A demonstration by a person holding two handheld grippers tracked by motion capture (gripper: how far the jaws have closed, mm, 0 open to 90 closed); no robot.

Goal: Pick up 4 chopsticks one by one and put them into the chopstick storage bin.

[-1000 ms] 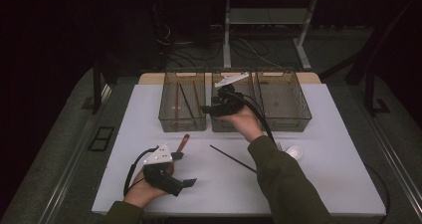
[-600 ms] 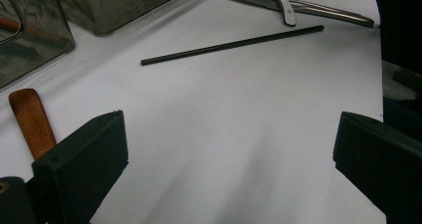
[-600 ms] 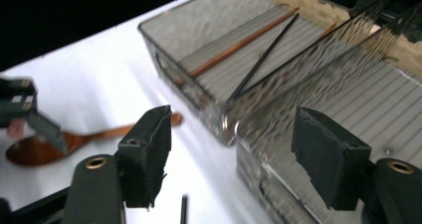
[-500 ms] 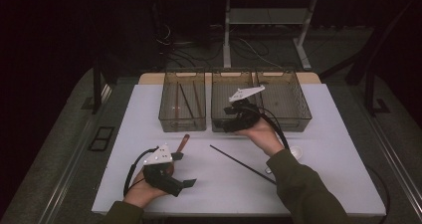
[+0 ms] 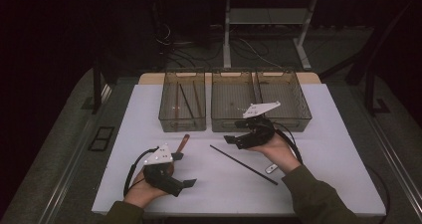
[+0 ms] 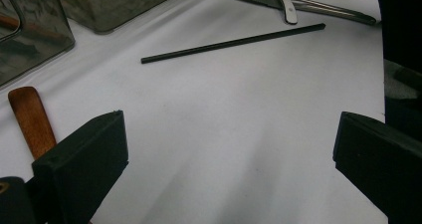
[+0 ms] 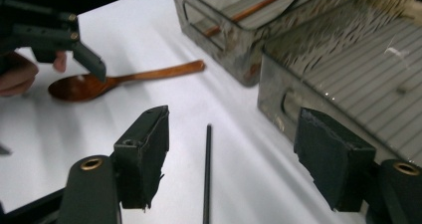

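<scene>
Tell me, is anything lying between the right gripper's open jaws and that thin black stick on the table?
Nothing visible does. The right gripper hangs open over the black stick, which lies alone on the bare white table. The wooden spoon lies off to the side, by the left gripper.

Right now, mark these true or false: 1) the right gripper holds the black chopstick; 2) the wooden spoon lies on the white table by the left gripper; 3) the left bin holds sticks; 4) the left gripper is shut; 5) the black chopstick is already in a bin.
1) False: the right gripper has open jaws above the black chopstick, not gripping it.
2) True: the wooden spoon lies on the white table beside the left gripper.
3) True: the left bin holds several sticks.
4) False: its jaws stand wide open, nothing between.
5) False: it lies on the table in front of the bins.
</scene>
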